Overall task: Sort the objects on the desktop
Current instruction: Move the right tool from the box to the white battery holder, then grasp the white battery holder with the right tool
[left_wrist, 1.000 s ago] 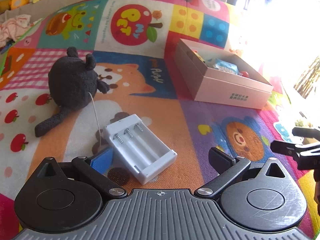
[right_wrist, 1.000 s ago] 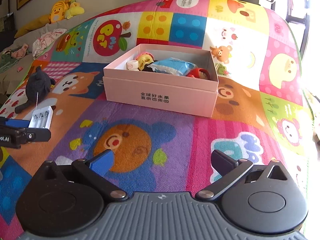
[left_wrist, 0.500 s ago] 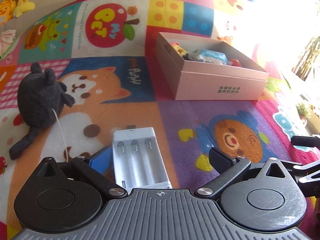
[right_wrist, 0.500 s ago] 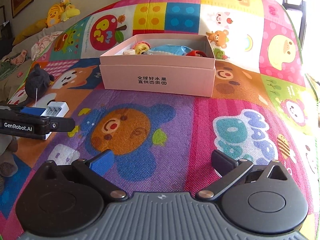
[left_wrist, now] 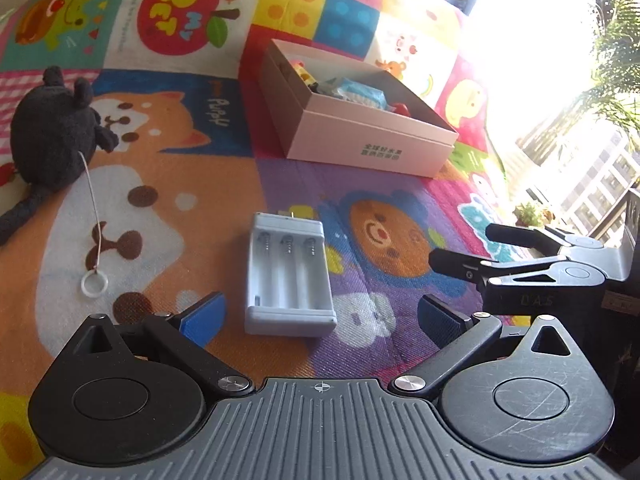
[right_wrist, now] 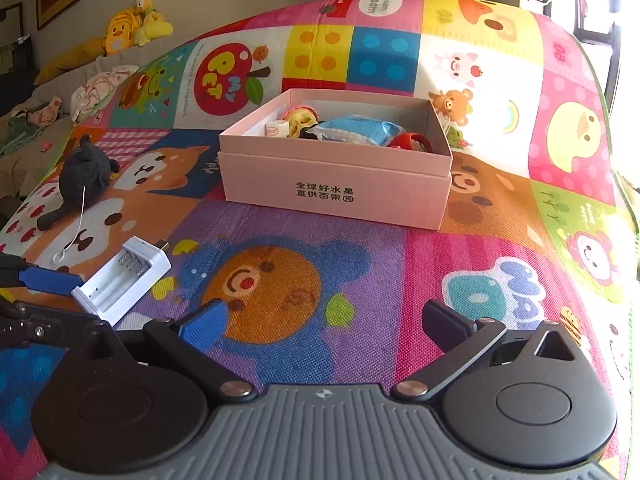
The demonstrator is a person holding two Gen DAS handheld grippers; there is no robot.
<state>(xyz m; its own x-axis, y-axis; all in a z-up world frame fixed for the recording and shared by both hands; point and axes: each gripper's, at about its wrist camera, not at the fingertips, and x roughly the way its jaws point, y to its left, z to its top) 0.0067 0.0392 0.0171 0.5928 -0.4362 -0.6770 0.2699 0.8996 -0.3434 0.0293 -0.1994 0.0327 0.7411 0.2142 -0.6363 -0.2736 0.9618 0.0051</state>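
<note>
A white battery charger (left_wrist: 289, 276) lies on the colourful play mat, slots up; it also shows in the right wrist view (right_wrist: 122, 278). My left gripper (left_wrist: 320, 320) is open, its fingers to either side of the charger's near end, not closed on it. A dark grey plush mouse (left_wrist: 54, 132) with a cord and white ring (left_wrist: 94, 284) lies at the left; it also shows in the right wrist view (right_wrist: 82, 178). A pink box (right_wrist: 336, 168) holds several small items. My right gripper (right_wrist: 322, 326) is open and empty over the mat, short of the box.
The play mat (right_wrist: 500, 240) covers the surface and drops off at the right toward a bright window. Yellow plush toys (right_wrist: 128, 28) and clothes lie on a sofa at the far left. The right gripper's fingers (left_wrist: 500, 256) show at the right of the left wrist view.
My left gripper has swung right and lined up with the charger, which now lies between its fingers. My right gripper has moved closer to the left one. Both stay open.
</note>
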